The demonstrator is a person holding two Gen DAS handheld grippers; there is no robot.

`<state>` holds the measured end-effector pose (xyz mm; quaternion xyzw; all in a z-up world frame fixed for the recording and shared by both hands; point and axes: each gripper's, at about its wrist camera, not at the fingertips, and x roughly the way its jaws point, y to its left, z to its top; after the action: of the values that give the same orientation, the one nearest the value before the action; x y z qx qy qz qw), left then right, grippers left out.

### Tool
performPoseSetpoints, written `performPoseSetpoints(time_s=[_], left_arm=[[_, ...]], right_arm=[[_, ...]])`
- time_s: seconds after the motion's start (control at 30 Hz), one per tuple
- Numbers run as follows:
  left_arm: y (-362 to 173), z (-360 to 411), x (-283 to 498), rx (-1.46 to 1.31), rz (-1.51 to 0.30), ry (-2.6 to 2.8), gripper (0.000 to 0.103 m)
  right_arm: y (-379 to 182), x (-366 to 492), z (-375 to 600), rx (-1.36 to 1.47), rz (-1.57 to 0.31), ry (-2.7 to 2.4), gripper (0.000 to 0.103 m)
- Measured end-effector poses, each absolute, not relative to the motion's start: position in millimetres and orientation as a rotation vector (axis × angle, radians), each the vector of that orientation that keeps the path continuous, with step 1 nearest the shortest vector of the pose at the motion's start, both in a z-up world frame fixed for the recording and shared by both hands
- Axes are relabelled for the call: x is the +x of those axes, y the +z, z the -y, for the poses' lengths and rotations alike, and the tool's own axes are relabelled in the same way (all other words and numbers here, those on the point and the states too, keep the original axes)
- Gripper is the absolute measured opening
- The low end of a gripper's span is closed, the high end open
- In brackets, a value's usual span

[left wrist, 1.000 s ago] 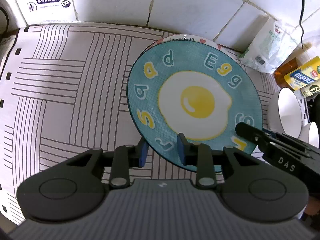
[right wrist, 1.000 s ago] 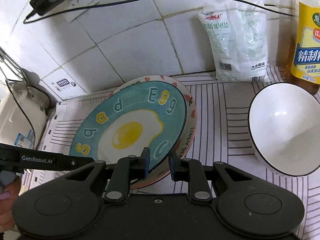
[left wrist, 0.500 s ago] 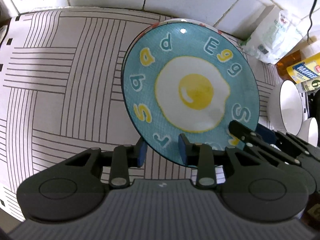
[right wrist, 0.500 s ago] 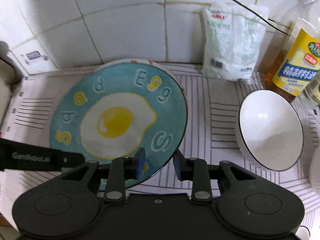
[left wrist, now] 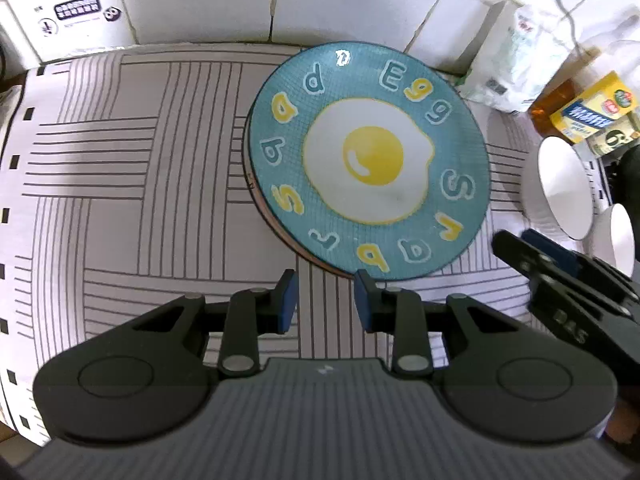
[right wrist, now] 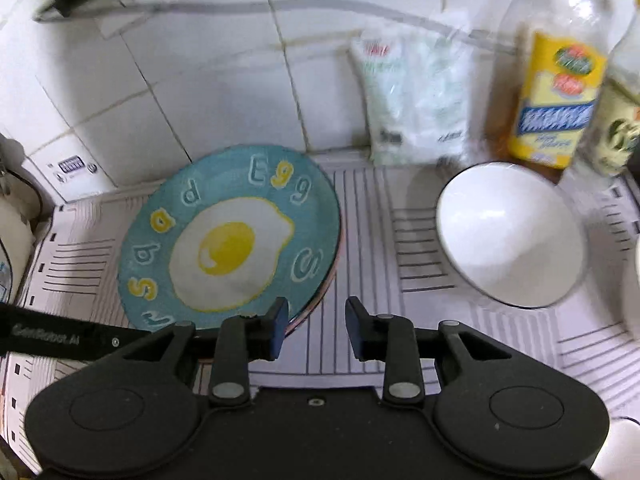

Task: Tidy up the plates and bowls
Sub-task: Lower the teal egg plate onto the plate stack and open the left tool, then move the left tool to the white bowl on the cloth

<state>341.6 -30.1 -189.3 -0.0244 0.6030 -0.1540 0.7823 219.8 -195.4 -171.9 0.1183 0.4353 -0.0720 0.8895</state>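
A: Where does the blue egg plate (left wrist: pixel 366 160) sit?

B: Flat on a second plate (left wrist: pixel 276 226), of which only a pinkish rim shows along the near-left edge. The pair lies on the striped mat (left wrist: pixel 120 160) covering the surface, toward the far side, near the tiled wall (left wrist: pixel 200 0).

A: And the left tool (left wrist: pixel 325 295)?

B: It points steeply down over the mat just near of the plates. Its blue pads stand apart with only mat between them, clear of the plate rim; nothing is gripped.

A: The right tool (right wrist: pixel 316 326)?

B: It tilts down less steeply, near and to the right of the plates. Its jaws have just been opening and now stand apart with nothing between them; the left finger (right wrist: pixel 278 330) overlaps the plate's near edge in the right wrist view, but I cannot tell whether it touches. In the left wrist view the right tool (left wrist: pixel 532 246) shows from the side, off the plate's near-right edge.

A: The bowls?

B: A white bowl (right wrist: pixel 508 236) stands right of the plates, well apart from them. A smaller white bowl (left wrist: pixel 618 240) sits just beside it, nearer. Behind them, against the wall, are a white bag (right wrist: pixel 416 96) and a yellow-labelled bottle (right wrist: pixel 556 92).
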Motion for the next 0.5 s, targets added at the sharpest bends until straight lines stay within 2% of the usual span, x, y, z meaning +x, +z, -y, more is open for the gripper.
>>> performPoseSetpoints(time_s=[0.5], left_arm=[[-101, 54, 260, 0.079, -1.141, -0.427, 0.031]], right_arm=[[-102, 103, 218, 0.219, -0.736, -0.161, 0.038]])
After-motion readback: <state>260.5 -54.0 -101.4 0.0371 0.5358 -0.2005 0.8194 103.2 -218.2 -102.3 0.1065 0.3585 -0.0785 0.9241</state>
